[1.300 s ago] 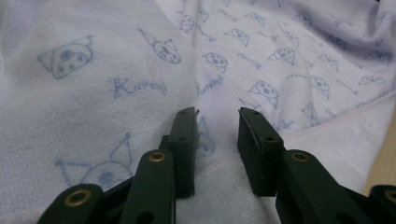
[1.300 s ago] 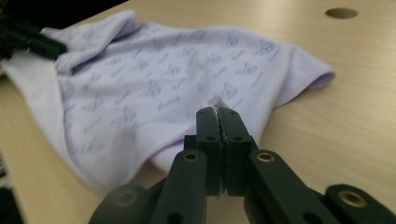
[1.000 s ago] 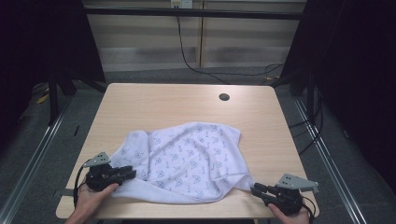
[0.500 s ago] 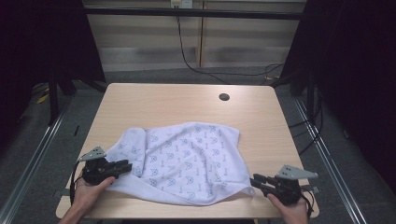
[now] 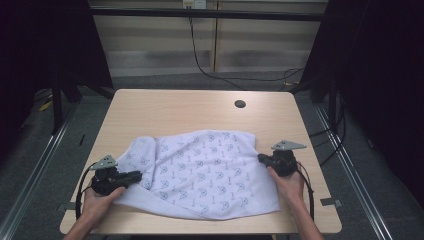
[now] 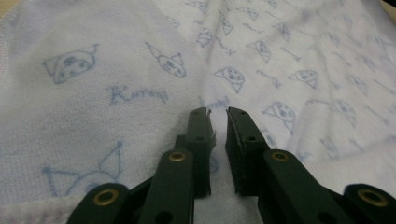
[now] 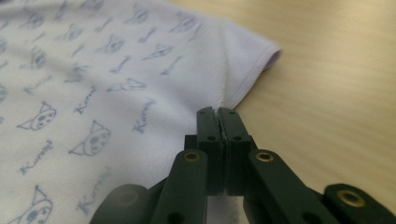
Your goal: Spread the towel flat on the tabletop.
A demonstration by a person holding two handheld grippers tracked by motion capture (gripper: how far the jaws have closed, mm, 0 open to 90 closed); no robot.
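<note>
Left gripper (image 5: pixel 134 176) at eight o'clock: jaws just closing, narrow gap left, above cloth. White towel (image 5: pixel 200 172), pale blue cat faces and script, rumpled, spread across table (image 5: pixel 190 110) centre. Right gripper (image 5: pixel 262 159) at four o'clock: clamped shut on hemmed towel edge.

Pale wooden table (image 5: pixel 175 107) on grey floor (image 5: pixel 45 165), dark curtains (image 5: pixel 45 45) either side, cable-draped panelled wall (image 5: pixel 150 45) behind
</note>
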